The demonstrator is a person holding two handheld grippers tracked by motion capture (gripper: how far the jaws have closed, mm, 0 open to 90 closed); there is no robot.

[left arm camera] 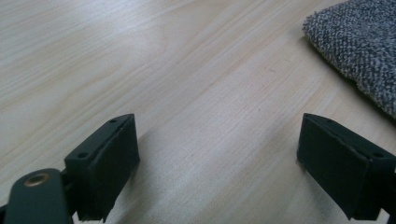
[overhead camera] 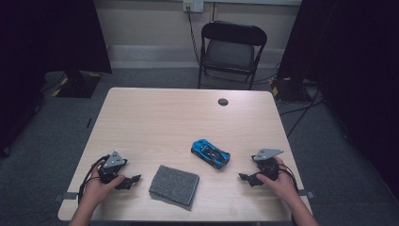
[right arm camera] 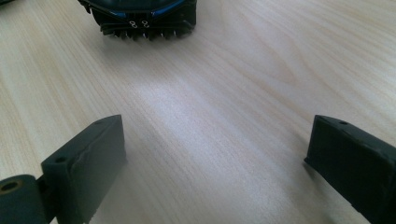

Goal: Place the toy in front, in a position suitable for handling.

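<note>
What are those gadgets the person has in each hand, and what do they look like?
Each hand grips a small black tool. The left claw and right claw each end in two flat, blocky black jaws with small screw holes on their edges. A grey three-cornered plate sits on top of each tool, and a dark cable loops back from it beside the wrist. The forearms look bare; no sleeve shows.

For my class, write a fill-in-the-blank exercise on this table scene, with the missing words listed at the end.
1. The toy car on the table is mostly ____ in colour.
2. The folded grey cloth lies between the left tool and the ____ tool.
3. The jaws of both tools stand ____, with nothing between them.
4. Beyond the table's far edge stands a black folding ____.

Missing words: blue; right; open; chair
</note>
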